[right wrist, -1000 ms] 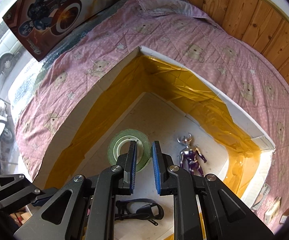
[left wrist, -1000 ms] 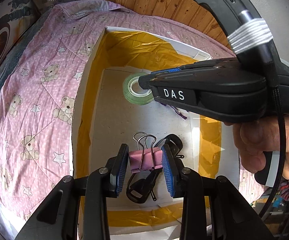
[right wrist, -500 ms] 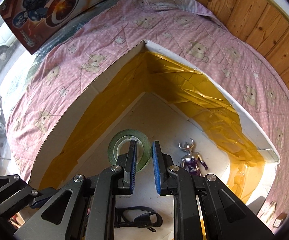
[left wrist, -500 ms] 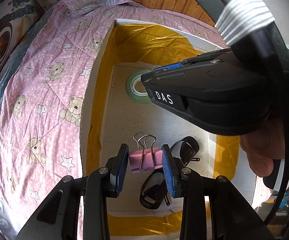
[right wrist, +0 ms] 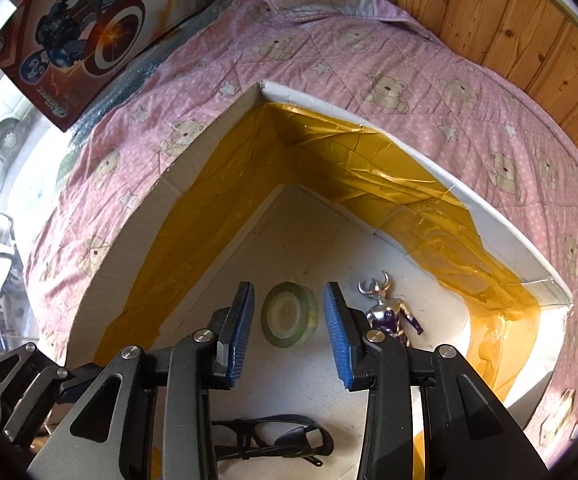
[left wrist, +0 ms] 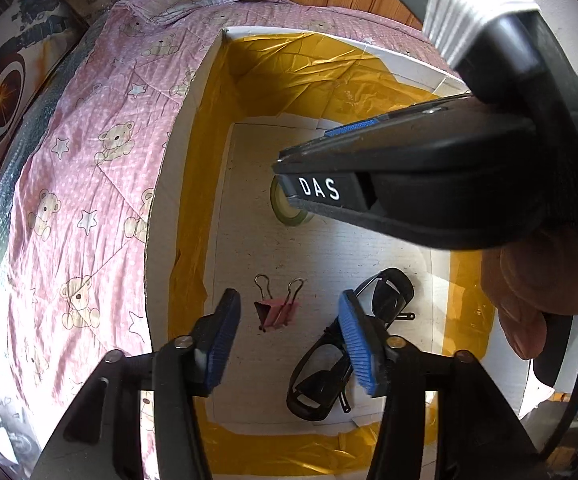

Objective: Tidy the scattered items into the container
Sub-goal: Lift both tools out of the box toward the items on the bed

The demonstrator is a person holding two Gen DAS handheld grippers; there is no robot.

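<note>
- The left gripper [left wrist: 289, 340] is seen with its blue ribbed pads spread wide and nothing between them; it hangs above the floor of the white cardboard box lined with yellow tape [left wrist: 193, 184].
- The small pink metal binder clip with two wire handles [left wrist: 277, 312] is lying on the box floor below the gap of the left jaws, apart from both pads.
- The black plastic sunglasses [left wrist: 353, 344] are lying on the box floor just beside the clip, partly hidden behind the right-hand pad of the left gripper.
- The right gripper [right wrist: 287, 332] is held with its jaws wide and empty, above the green roll of adhesive tape [right wrist: 289, 315], which lies flat on the box floor.
- The silver and purple horned toy figure [right wrist: 389, 312] is lying near the roll, toward the far wall of the box.
- All four items are judged to be inside the container already; no loose item can be made out on the pink quilt printed with bears and stars [right wrist: 329, 60].
- The clip is judged light and stiff, best pinched across its folded body, since the wire handles would swing.
- The sunglasses are judged light but fragile and smooth; the bridge or frame is the safer hold, not the lenses.
- The roll is judged rigid and is best taken across its rim.
</note>
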